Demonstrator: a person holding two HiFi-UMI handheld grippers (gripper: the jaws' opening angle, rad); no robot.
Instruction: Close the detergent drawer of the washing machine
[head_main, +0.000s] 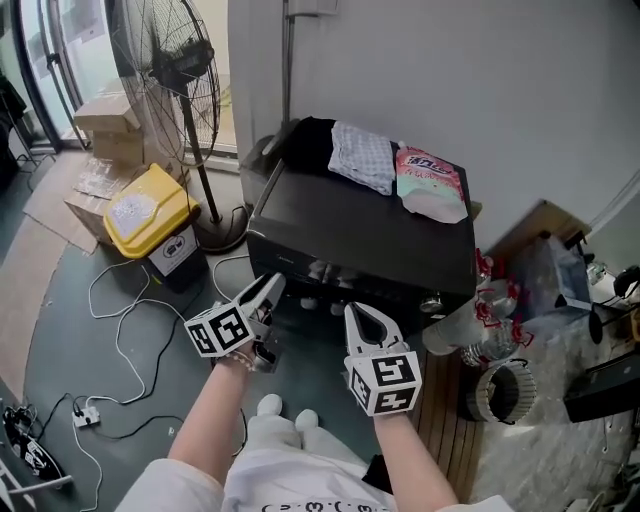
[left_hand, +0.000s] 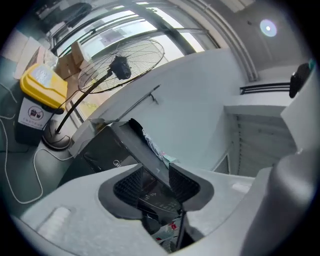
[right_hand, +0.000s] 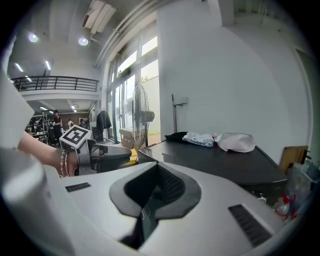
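Two grippers hover in front of the washing machine (head_main: 360, 235), which sits at twelve o'clock from them, dark and boxy, its back to the pale wall; the left gripper (head_main: 268, 293) is at nine o'clock of the right gripper (head_main: 358, 312), the pair near each other but apart, and neither touches the machine; in the left gripper view we see the jaws spread, nothing between the pads, only the machine's near corner and front panel framed in the gap beyond; in the right gripper view the jaws meet at their tips, pinching nothing, with the machine's flat top stretching away at one o'clock; the detergent drawer we cannot pick out on the shadowed front band under the top's near edge, nor can we tell whether it stands out or sits flush; on the top, at the far edge, lies a checked cloth (head_main: 362, 157), with a pink-and-white pouch (head_main: 432, 185) just beside it at three o'clock; a yellow-lidded bin (head_main: 150, 212) stands on the floor at nine o'clock of the machine, and a pedestal fan (head_main: 172, 60) rises at eleven.
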